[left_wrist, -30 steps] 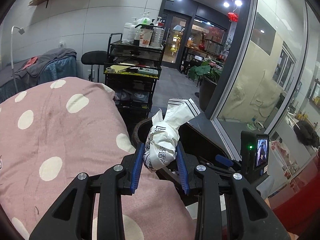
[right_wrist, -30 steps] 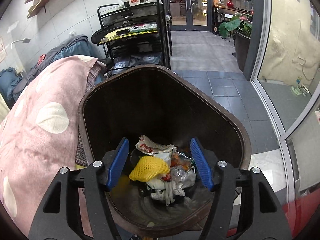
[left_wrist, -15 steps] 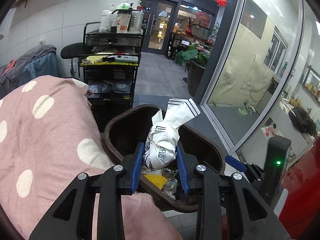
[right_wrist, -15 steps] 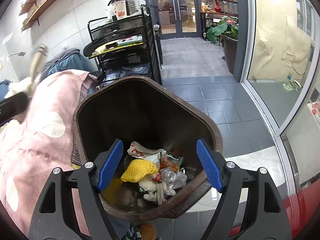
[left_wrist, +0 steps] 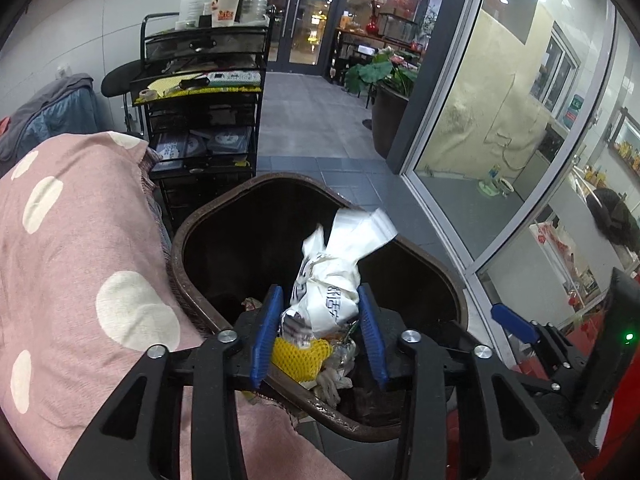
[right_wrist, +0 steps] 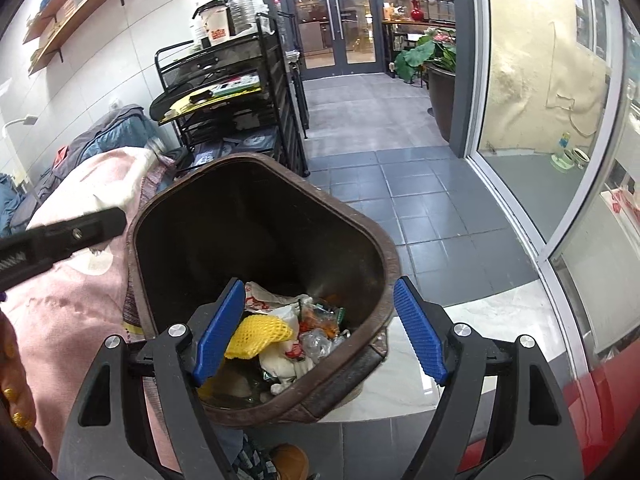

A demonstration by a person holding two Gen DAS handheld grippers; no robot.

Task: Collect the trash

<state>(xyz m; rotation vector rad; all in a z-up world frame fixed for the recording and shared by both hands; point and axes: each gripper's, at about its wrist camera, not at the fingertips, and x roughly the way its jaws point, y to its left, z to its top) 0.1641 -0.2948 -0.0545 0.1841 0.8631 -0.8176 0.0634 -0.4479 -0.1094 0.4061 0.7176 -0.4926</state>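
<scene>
A crumpled white plastic bag point(left_wrist: 328, 280) with dark print sits between the blue pads of my left gripper point(left_wrist: 319, 290), right over the brown trash bin point(left_wrist: 180, 240). The jaws are opening and no longer squeeze the bag. Inside the bin lie a yellow foam net point(left_wrist: 300, 354) and mixed wrappers. In the right wrist view my right gripper point(right_wrist: 319, 286) stands open over the near rim of the bin point(right_wrist: 138, 248), with nothing held; below it lie the yellow net point(right_wrist: 256, 332) and the wrappers point(right_wrist: 316, 320). The left gripper's black body point(right_wrist: 60, 240) enters from the left.
A pink blanket with pale dots point(left_wrist: 80, 260) presses against the bin's left side. Behind stands a black wire cart point(left_wrist: 204, 112) loaded with bottles. A glass wall point(left_wrist: 500, 140) runs along the right, with a potted plant point(right_wrist: 436, 68) by it. Grey tiled floor point(right_wrist: 400, 200) lies beyond.
My left gripper carried the bag from above the blanket to over the bin and its jaws have widened. The right gripper opened wider and drew back towards the bin's near rim.
</scene>
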